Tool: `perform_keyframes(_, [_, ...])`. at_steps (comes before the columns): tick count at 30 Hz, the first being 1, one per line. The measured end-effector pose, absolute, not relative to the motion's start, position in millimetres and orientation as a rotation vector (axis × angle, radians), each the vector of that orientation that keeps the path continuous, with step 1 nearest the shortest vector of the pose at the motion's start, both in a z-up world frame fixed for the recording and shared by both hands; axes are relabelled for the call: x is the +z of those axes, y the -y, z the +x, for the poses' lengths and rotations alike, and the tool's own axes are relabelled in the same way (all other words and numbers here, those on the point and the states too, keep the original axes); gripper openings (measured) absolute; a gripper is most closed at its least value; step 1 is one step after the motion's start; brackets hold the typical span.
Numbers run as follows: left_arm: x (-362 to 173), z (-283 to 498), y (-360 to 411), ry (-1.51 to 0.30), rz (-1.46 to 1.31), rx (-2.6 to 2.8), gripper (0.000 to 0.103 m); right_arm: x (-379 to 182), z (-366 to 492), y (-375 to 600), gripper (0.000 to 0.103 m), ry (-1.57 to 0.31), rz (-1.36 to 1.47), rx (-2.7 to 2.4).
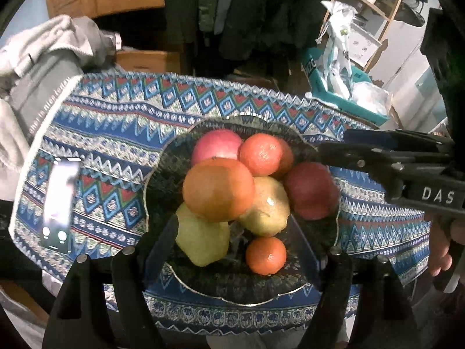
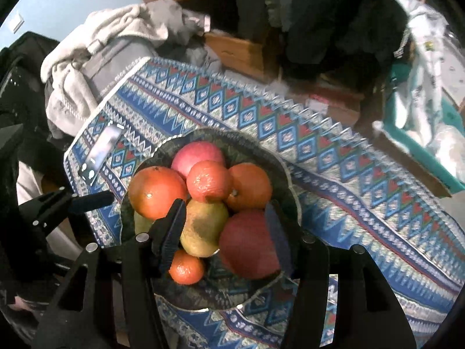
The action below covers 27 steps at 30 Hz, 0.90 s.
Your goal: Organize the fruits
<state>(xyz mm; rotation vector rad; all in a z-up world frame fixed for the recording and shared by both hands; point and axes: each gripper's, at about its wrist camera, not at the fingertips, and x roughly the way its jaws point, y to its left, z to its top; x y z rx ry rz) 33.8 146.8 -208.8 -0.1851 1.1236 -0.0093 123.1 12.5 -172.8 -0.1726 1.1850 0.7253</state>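
Glass bowl [image 1: 162, 171] sits mid-worktop on the patterned cloth [image 1: 116, 110], and all the fruit I can see is heaped in it: big orange [image 1: 218, 189] on top, pink apple [image 1: 215, 145] behind it, dark red apple [image 2: 247, 244] at the bowl's right side, small mandarin [image 2: 186, 266] at the near rim. Both claws are spread and pinching nothing; left claw [image 1: 235, 247] hovers over the near rim, right claw [image 2: 223, 232] straddles the yellow pear [image 2: 203, 226] and the red apple. Risk, I'd say: pulling a low fruit lets the pile shift and the big orange roll off; a finger could also knock the rim and slide the bowl on the cloth. Phone [image 1: 59, 197] lies left of the bowl. Hard to read: whether the right claw touches any fruit, the bowl's bottom, any fruit buried underneath.
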Motion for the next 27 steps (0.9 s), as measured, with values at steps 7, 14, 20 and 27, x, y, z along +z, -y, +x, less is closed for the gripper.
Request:
perform_keyframes(7, [-172,22,-134,-1.052,-0.121,0.002,0.084,-134,114,12,0.061,-1.115,-0.147,0.678])
perform_keyframes(14, [-128,3,-125,-0.961,-0.079,0.027,0.092,-98,96,26,0.070,-1.038,-0.151,0.658])
perform_keyframes(20, [-95,-14,-118,-0.885,-0.038,0.061,0.102,-72,79,37,0.074,-0.985,-0.157,0.643])
perform_keyframes(27, [-66,-32,-110,-0.833,-0.010,0.097,0.102,-43,64,54,0.080,-0.921,-0.137,0.632])
